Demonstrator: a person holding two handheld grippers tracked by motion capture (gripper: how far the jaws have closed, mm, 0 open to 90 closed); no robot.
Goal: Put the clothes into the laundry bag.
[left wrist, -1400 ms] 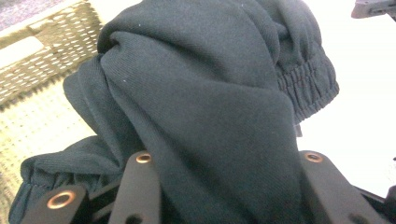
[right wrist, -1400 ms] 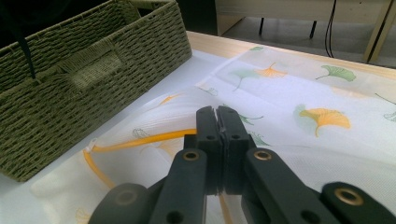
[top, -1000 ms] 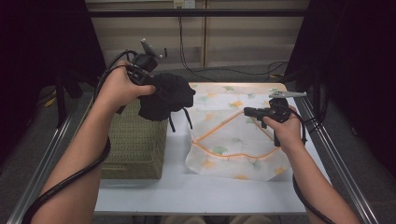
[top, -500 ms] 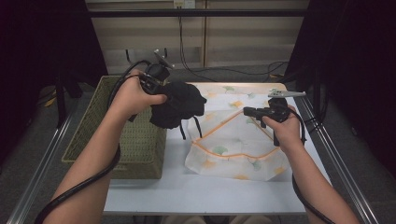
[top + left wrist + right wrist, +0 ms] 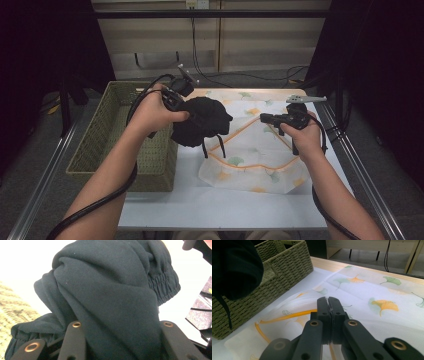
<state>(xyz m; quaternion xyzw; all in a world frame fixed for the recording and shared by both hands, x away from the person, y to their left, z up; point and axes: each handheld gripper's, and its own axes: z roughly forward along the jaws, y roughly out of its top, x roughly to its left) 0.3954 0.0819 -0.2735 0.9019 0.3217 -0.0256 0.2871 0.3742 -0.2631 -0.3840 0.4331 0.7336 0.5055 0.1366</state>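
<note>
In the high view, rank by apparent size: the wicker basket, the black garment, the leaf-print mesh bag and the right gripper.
1. Wicker basket
2. Leaf-print mesh bag, though the garment hides part of it
3. Black garment, bunched and held up nearer the camera, so its rank is unsure
4. Right gripper

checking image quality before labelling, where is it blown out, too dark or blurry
High view: surroundings sink into near-black, the table is evenly lit. Left gripper view: background glares white behind the bunched black fabric garment, whose folds stay sharp. Right gripper view: the shut right gripper is crisp, the woven straw basket slightly soft.
</note>
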